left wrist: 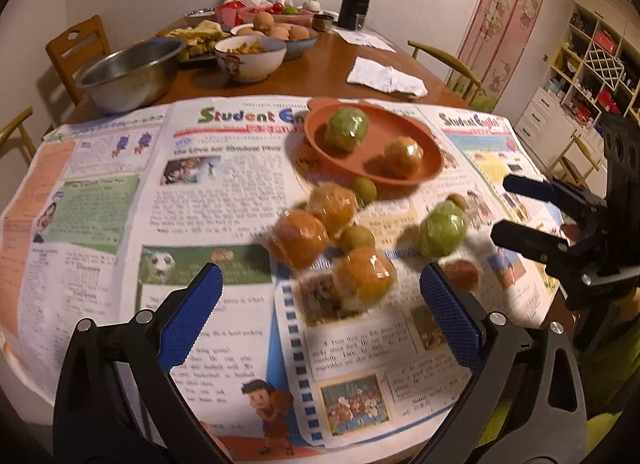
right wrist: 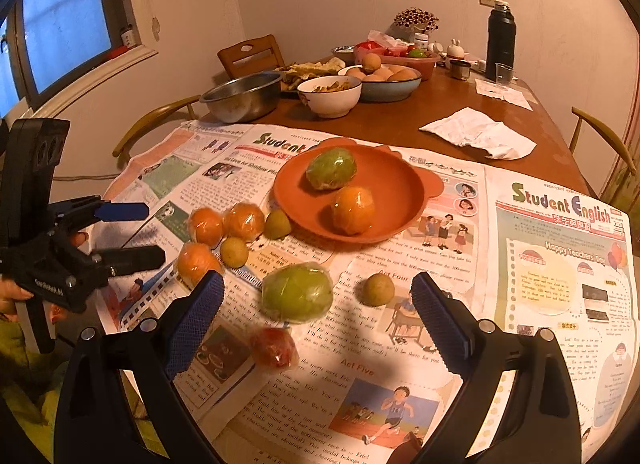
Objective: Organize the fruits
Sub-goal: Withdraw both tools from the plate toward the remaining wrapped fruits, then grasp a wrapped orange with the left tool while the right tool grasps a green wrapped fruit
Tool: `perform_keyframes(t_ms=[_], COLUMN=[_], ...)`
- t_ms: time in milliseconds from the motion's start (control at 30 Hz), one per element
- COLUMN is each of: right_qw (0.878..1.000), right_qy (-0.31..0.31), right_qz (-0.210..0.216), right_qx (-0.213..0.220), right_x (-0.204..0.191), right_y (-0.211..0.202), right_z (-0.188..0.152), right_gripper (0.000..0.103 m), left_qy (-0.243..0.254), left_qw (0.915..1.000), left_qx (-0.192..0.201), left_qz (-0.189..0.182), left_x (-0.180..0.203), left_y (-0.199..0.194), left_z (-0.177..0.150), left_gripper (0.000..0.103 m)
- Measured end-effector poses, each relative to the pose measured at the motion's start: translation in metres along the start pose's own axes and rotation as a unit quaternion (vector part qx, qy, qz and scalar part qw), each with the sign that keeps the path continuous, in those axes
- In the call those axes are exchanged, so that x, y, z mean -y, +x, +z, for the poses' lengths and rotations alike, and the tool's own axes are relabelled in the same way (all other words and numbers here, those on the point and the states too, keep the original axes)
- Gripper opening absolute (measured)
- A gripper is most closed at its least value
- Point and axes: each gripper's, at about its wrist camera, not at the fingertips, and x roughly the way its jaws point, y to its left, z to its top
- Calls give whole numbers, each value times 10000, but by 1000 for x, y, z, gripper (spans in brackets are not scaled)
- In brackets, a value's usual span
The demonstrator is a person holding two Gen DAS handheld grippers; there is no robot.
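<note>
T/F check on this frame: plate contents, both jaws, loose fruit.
1. The orange plate holds two wrapped fruits. True.
2. The left gripper is shut on an orange. False: its jaws are open and empty.
3. The right gripper stands open. True.
4. The wrapped green fruit beside the plate lies on bare wood. False: it lies on the newspaper.
5. The steel bowl holds the oranges. False: its inside shows no fruit.

The newspaper [left wrist: 224, 200] print is blurred past reading, the wrapped oranges [left wrist: 298, 238] are smeared in the left wrist view, and the far bowl's [right wrist: 332, 98] contents are too small to be told.
</note>
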Motion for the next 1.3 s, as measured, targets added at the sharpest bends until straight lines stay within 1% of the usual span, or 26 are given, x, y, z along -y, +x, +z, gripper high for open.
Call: perform_keyframes(t_ms=[100,167,300,367,467,600,700,767,800,833,867,1000,1167,1300], right_qw=[10000,10000,9999,9999,9997,9996,9994,9992,9990,9989,9988,9980,9965,9956], right_qy=[-27,-30,-13,-5,2,19,13,10,4,-9,-25,-110,-253,-352], right_qz=[26,53,76,75,98,144,171,200,228,247,250,294,365,318], right_qx=[-30,-41,-94,-149,-204,-250,-313,-356,-376,-398,-427,-549,-709,-805], right_x=[-1,-1,2,5,7,9,10,10,9,8,7,3,-5,-11], right_y=[1,1,2,4,6,9,12,15,17,18,20,28,40,49], right_z=[-1,-1,-2,-3,-5,-6,-5,-4,-3,-3,-2,-1,0,1], right_gripper=[94,94,94,94,94,94,94,93,93,92,89,83,71,66], left_qy=[8,23,50,98,113,103,76,62,43,29,30,56,-2,-31], left_qw=[10000,9999,9998,9996,9994,9992,9990,9989,9988,9986,9985,9983,9983,9983], left_qx=[-61,-94,-164,-193,-244,-281,-321,-361,-378,-387,-388,-387,-365,-352], left_qz=[-52,-79,-124,-194,-228,-253,-288,-296,-305,-353,-390,-428,-446,-473], left_x=[3,5,9,13,16,19,19,19,18,17,17,17,13,11], left_y=[3,5,12,15,21,28,33,37,38,39,40,39,37,36], left_z=[-6,-9,-11,-11,-10,-9,-9,-9,-9,-9,-9,-10,-11,-11], left_gripper=[90,83,76,68,61,55,47,40,39,37,35,34,34,34])
